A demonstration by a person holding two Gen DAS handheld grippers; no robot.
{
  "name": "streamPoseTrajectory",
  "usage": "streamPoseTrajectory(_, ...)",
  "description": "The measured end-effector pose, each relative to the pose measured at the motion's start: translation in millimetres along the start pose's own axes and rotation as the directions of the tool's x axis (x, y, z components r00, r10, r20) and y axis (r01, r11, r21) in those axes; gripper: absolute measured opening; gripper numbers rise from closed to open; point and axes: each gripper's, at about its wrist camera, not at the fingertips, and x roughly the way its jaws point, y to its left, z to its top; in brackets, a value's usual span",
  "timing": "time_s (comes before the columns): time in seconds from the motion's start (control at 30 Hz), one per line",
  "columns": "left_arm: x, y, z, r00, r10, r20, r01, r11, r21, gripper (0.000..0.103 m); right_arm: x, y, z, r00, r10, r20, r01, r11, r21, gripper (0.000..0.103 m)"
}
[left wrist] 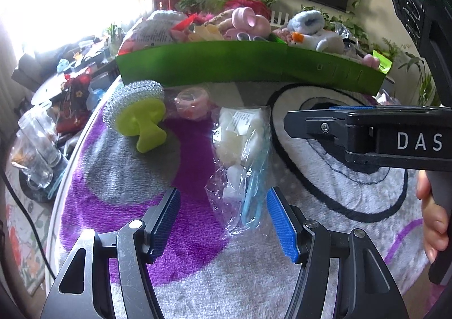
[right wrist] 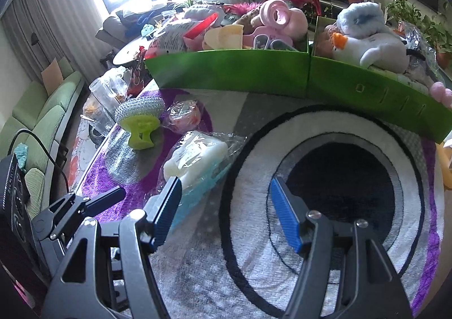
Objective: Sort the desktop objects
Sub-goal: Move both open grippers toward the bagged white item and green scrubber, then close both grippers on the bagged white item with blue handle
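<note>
A clear plastic bag (left wrist: 240, 155) with white blocks and a light blue piece lies on the purple and grey fleece cover. My left gripper (left wrist: 223, 222) stands open just above the bag's near end, its blue pads either side of it without touching. Beyond lie a steel scrubber with a lime green handle (left wrist: 138, 112) and a small wrapped pink thing (left wrist: 192, 102). My right gripper (right wrist: 224, 211) is open over the black and white ring pattern, nothing between its fingers; the bag (right wrist: 195, 160) lies just left of its left finger. The right gripper's finger (left wrist: 325, 126) shows from the side in the left wrist view.
Two green bins (left wrist: 203, 64) (right wrist: 375, 87) stand along the back, heaped with plush toys, pink items and a white duck (right wrist: 364, 47). Glass jars (left wrist: 36, 143) sit off the table's left edge. A green sofa (right wrist: 36, 126) and a cable are at far left.
</note>
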Motion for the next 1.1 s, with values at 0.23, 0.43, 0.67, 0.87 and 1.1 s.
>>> streamPoseTrajectory(0.23,10.7,12.4,-1.6,1.000,-0.004,-0.015,0.004,1.000,-0.027,0.064,8.9,0.2,2.3,1.000,-0.008,-0.019,0.008,1.000,0.000,0.065)
streamPoseTrajectory(0.43,8.9,31.4,-1.3,0.998,0.057,0.002,-0.057,0.997,-0.054,0.064,14.6,2.9,7.2,1.000,-0.010,-0.027,0.010,1.000,-0.004,0.065)
streamPoseTrajectory(0.67,11.8,67.7,0.1,0.996,0.086,0.001,-0.085,0.981,-0.177,0.064,25.2,3.4,18.3,0.999,-0.009,-0.033,0.009,1.000,-0.018,0.065)
streamPoseTrajectory(0.87,8.6,67.6,3.2,0.999,0.020,0.026,-0.015,0.982,-0.189,0.064,37.4,0.3,16.4,0.997,0.035,-0.070,-0.034,0.999,0.009,0.065)
streamPoseTrajectory(1.1,12.2,66.5,6.5,0.996,-0.089,0.019,0.091,0.970,-0.224,0.064,45.3,-4.9,16.2,0.993,0.083,-0.087,-0.079,0.996,0.048,0.065)
